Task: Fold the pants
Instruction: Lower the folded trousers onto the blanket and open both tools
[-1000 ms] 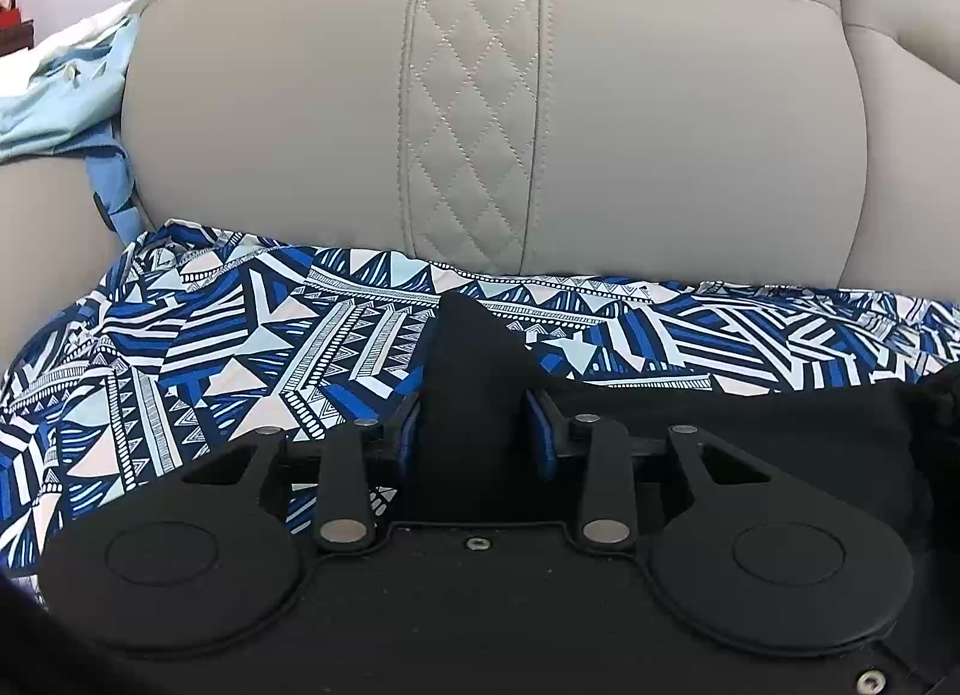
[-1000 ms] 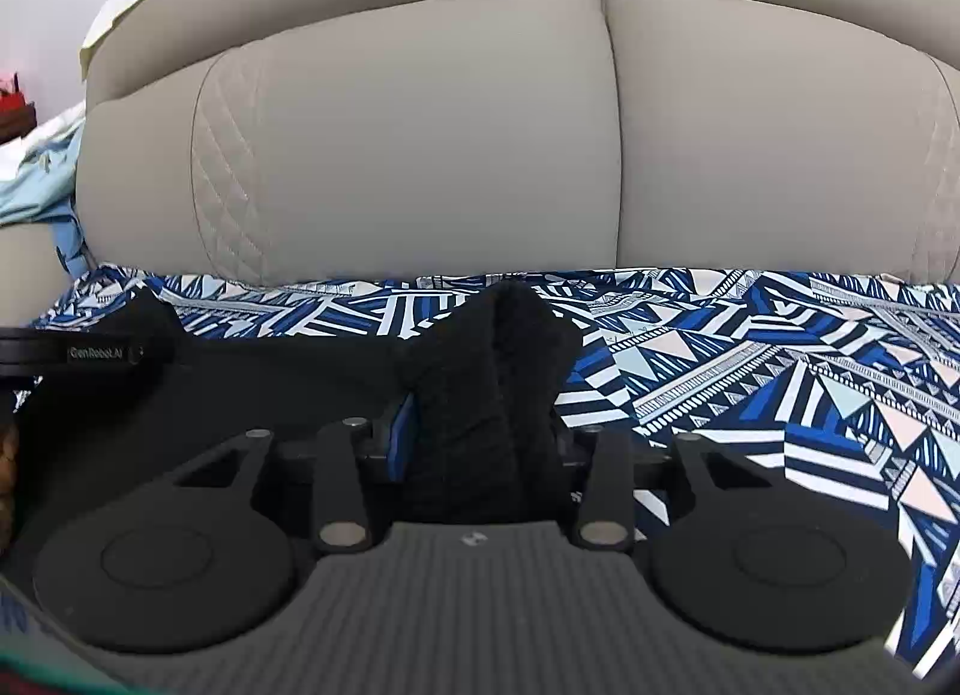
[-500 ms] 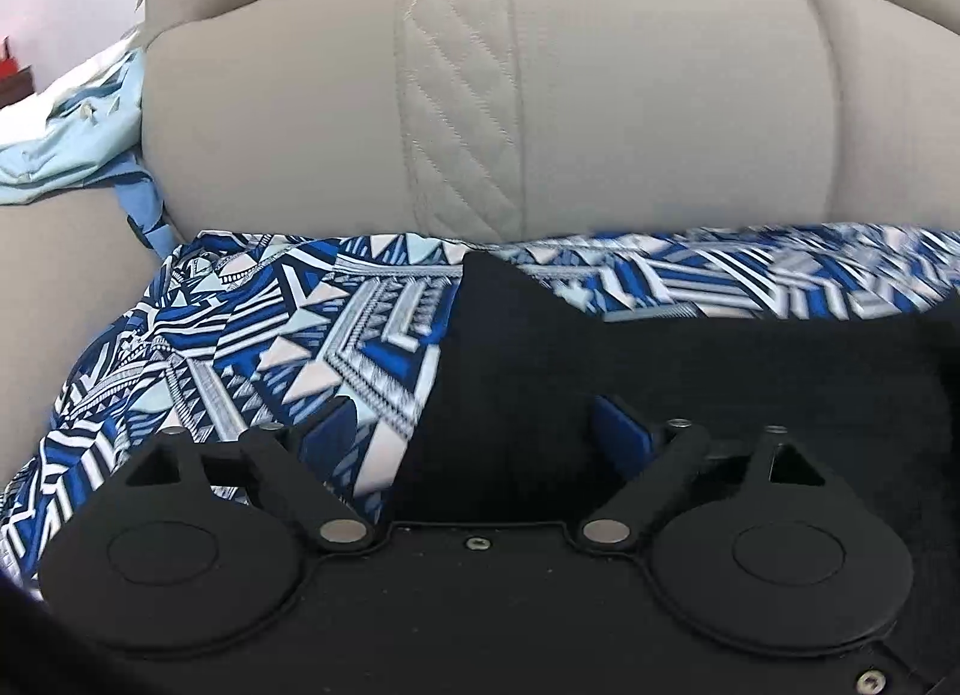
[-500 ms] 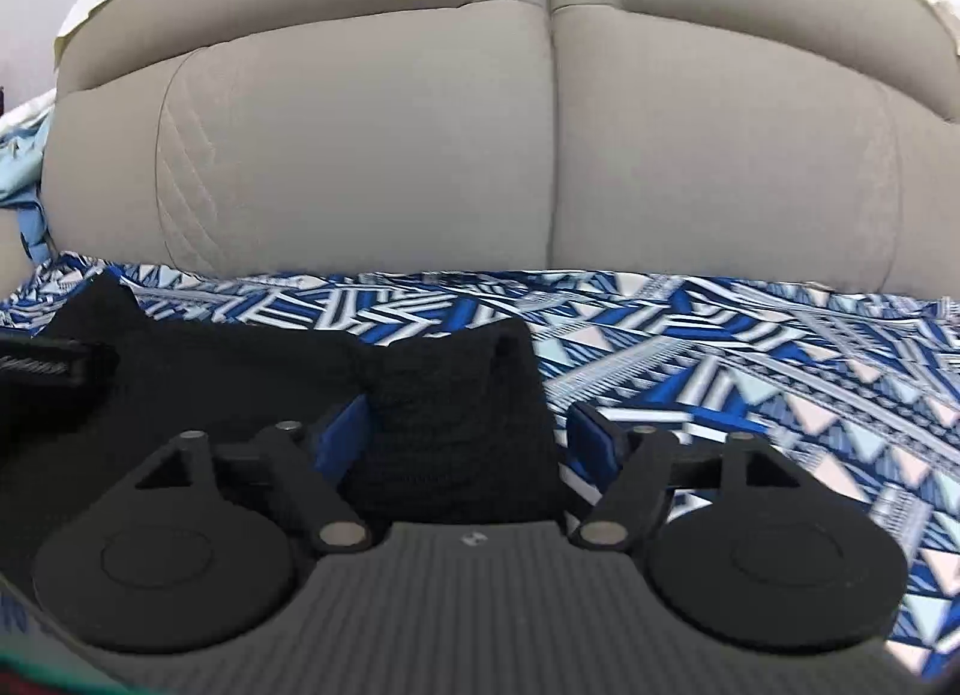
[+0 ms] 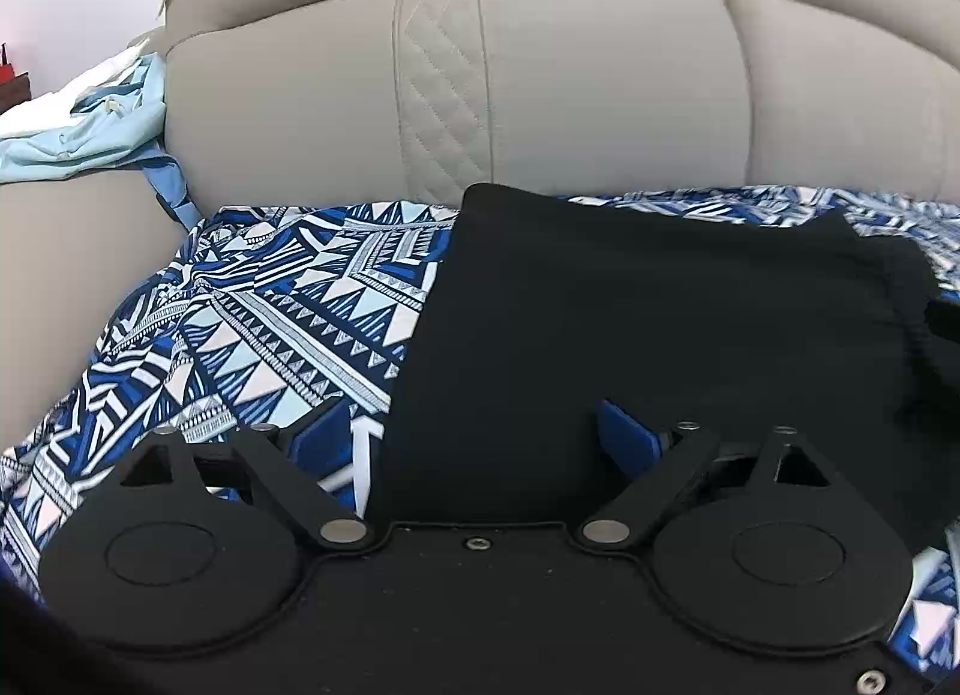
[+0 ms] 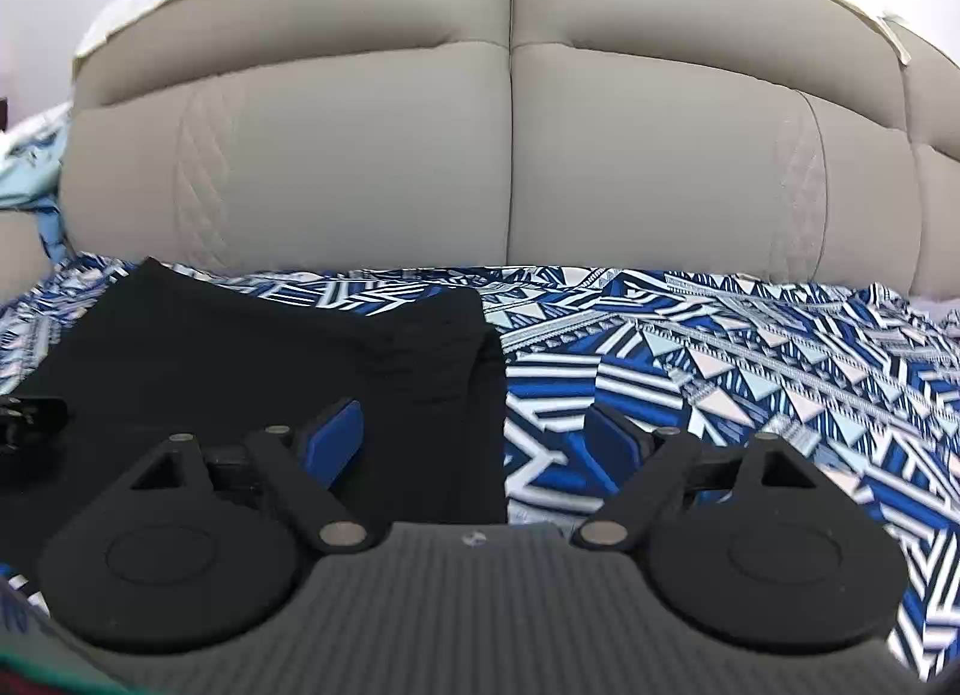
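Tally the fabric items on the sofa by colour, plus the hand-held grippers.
Black pants: 1
Blue-and-white patterned cloth under them: 1
Light blue garment on the armrest: 1
Hand-held grippers, left and right, both open, nothing gripped: 2
Total: 5

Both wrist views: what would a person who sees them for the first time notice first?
The black pants catch the eye first, lying folded and flat on the blue and white patterned cloth that covers the seat. Behind them rises the beige sofa back. In front, the left tool and right tool have just been opening, blue pads apart, gripping nothing.
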Available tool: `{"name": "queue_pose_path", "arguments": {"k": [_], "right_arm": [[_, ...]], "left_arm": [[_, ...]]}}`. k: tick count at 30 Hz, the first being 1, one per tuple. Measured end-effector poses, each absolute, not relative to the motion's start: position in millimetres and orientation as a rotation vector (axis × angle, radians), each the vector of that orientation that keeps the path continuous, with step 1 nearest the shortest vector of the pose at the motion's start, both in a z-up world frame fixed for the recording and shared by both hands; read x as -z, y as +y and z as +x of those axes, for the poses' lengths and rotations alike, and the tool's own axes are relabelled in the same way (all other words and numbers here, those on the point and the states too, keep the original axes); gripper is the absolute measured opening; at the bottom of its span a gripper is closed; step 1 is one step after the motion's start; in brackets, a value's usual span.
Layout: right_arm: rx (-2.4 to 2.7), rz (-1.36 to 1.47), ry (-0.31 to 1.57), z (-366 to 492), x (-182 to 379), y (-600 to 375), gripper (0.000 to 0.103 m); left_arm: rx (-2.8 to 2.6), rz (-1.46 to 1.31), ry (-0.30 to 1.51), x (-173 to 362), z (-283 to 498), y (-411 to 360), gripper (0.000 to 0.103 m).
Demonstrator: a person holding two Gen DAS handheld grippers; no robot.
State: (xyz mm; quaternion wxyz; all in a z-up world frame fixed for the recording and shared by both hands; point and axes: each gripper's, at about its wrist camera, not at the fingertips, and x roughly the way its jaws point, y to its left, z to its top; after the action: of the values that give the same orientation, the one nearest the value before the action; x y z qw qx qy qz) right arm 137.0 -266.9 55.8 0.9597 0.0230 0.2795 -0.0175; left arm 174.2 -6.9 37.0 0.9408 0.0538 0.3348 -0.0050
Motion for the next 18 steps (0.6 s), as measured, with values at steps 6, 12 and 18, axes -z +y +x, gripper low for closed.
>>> {"name": "queue_pose_path", "arguments": {"k": [6, 12, 18], "right_arm": [[0.025, 0.111, 0.547, 95, -50, -259, 0.094], [-0.002, 0.126, 0.563, 70, -40, -239, 0.101], [-0.037, 0.082, 0.559, 57, -35, -220, 0.103]], "left_arm": [[0.06, 0.04, 0.632, -40, 135, -4, 0.101], [0.078, 0.044, 0.642, -31, 106, -4, 0.103], [0.088, 0.029, 0.661, -24, 88, -1, 0.103]]}}
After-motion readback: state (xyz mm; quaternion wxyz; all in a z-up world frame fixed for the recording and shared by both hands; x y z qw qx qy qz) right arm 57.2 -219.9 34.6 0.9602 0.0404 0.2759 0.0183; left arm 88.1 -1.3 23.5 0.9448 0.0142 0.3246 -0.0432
